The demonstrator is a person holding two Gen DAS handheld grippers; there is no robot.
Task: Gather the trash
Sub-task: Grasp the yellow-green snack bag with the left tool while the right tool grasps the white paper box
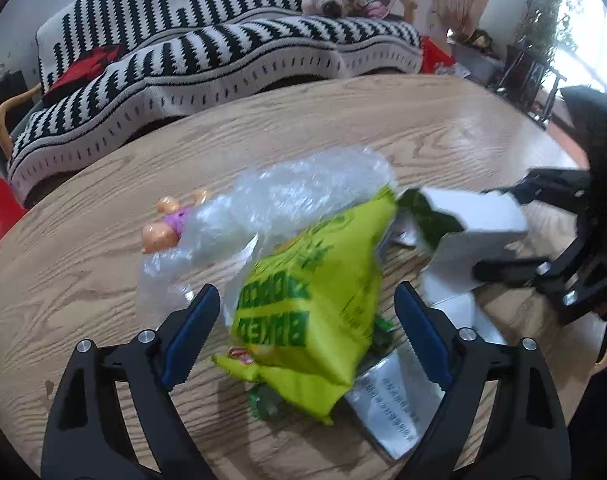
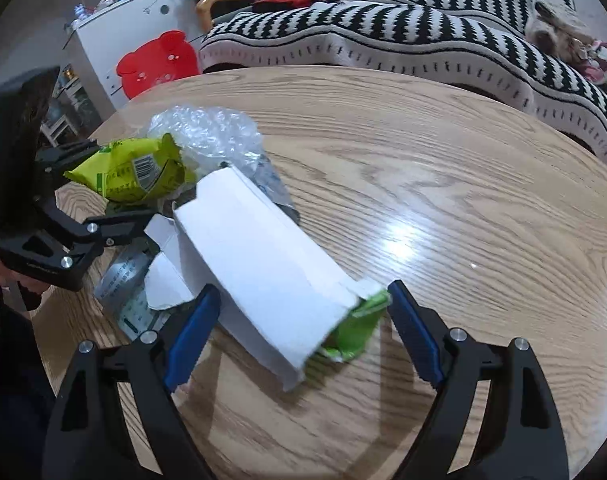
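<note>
Hanging over the wooden table (image 1: pixel 343 120), both grippers pointed down at a small heap of rubbish near its edge. The left gripper (image 1: pixel 307 312) had its blue-padded jaws spread wide, one on either side of a crumpled yellow-green snack bag (image 1: pixel 315 292), and neither pad pressed on it as far as I could see. Behind that bag lay a bundle of clear bubble wrap (image 1: pixel 295 192), and a little plastic doll (image 1: pixel 167 224) poked out from the wrap's far side, lying flat on the wood. A silvery printed wrapper (image 1: pixel 395 400) stuck out from beneath the bag. The right gripper (image 2: pixel 303 312) was likewise wide, straddling the near end of a white cardboard carton (image 2: pixel 263 268) that lay slanted across the heap, with a torn green flap (image 2: pixel 355 320) at its open end; the pads stood just beside the carton, and I could not tell whether either touched it. Beyond the table ran a sofa with a black-and-white striped cover (image 1: pixel 223 52), and a red bear-shaped stool (image 2: pixel 159 64) stood off to one side.
</note>
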